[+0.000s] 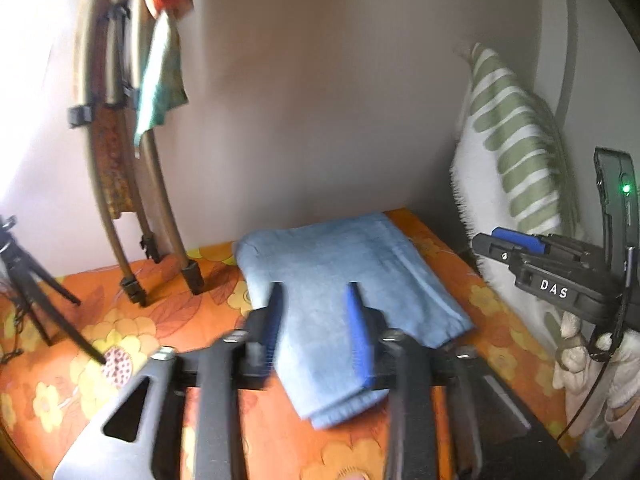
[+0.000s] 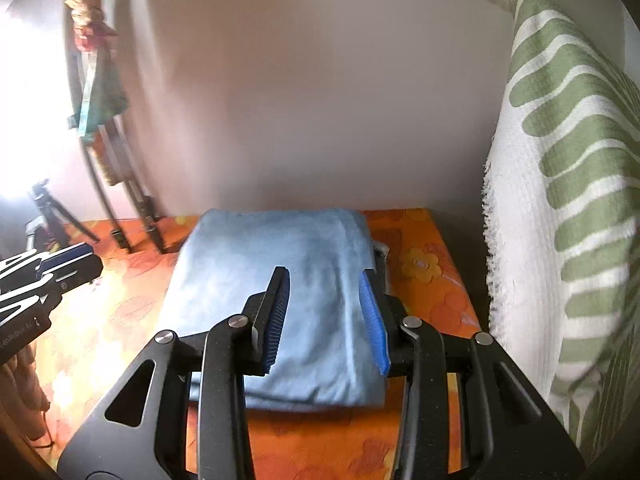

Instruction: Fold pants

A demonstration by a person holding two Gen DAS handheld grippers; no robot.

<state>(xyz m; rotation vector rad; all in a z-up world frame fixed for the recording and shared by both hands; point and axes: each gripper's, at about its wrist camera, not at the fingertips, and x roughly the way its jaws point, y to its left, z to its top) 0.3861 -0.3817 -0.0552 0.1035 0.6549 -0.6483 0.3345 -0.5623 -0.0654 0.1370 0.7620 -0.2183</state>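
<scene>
The light blue pants [image 1: 340, 256] lie folded into a flat rectangle on an orange floral sheet [image 1: 132, 332]. My left gripper [image 1: 314, 288] hovers over the near left part of the bundle. Its jaws are open and the pads are clear of the cloth. In the right wrist view the pants [image 2: 276, 240] show the same flat bundle. My right gripper [image 2: 324, 272] is open above their near right part and holds nothing. Each gripper shows in the other's view: the right gripper [image 1: 516, 250] at the right edge, the left gripper [image 2: 68, 264] at the left edge.
A white pillow with green stripes [image 2: 560, 184] stands against the wall right of the pants. A folded brown frame with a green cloth [image 1: 132, 160] leans on the wall at the left. A small black tripod [image 1: 28, 280] stands at the far left. A pale wall [image 1: 320, 100] closes the back.
</scene>
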